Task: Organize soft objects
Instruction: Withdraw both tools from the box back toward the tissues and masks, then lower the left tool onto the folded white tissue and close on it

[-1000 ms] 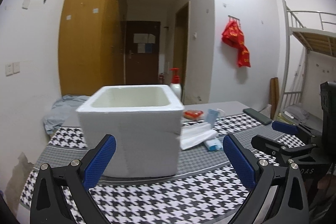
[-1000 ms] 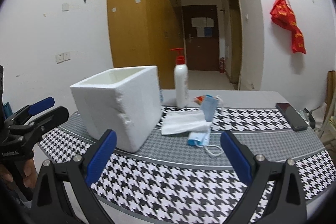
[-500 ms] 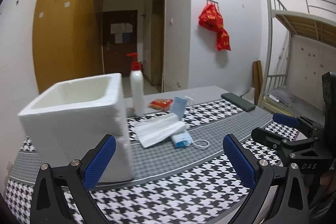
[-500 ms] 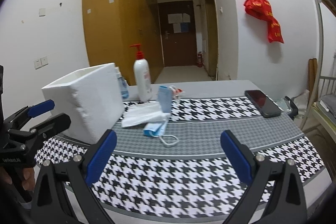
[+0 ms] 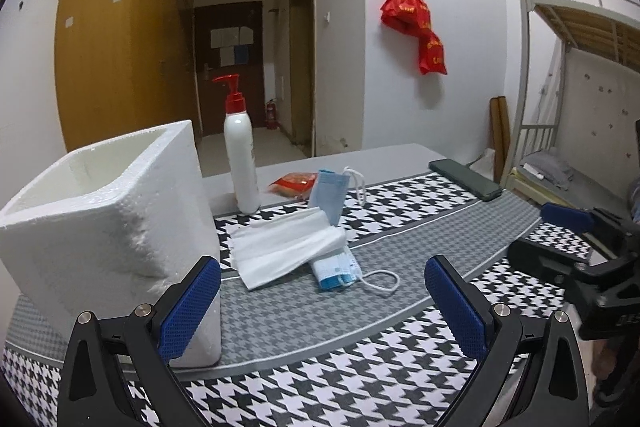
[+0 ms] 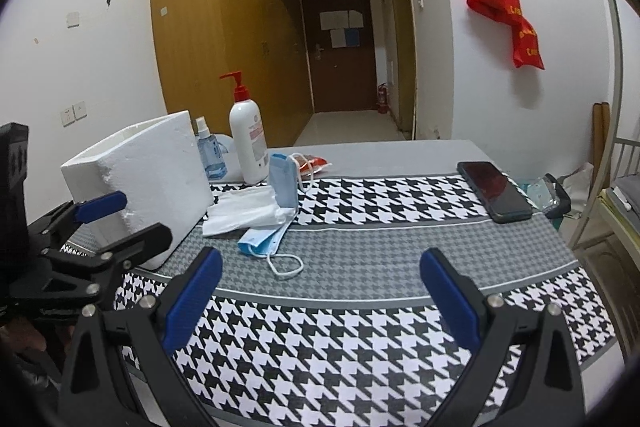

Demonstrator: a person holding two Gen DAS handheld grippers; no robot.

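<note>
Both sets of fingers are spread wide and hold nothing: the left gripper (image 5: 322,301) hovers low over the near edge of the desk (image 6: 360,331), the right gripper (image 6: 320,299) beside it, likely so either can reach in. Just ahead lie the soft things: a blue face mask (image 5: 335,267) flat on the cloth, a folded white tissue (image 5: 286,249) overlapping it, a second mask (image 5: 330,197) propped upright behind. The open foam box (image 5: 108,215) stands at left, probably their destination.

We cannot see inside the foam box (image 5: 108,211), and tissues (image 5: 286,251) partly cover one mask (image 5: 334,269).
</note>
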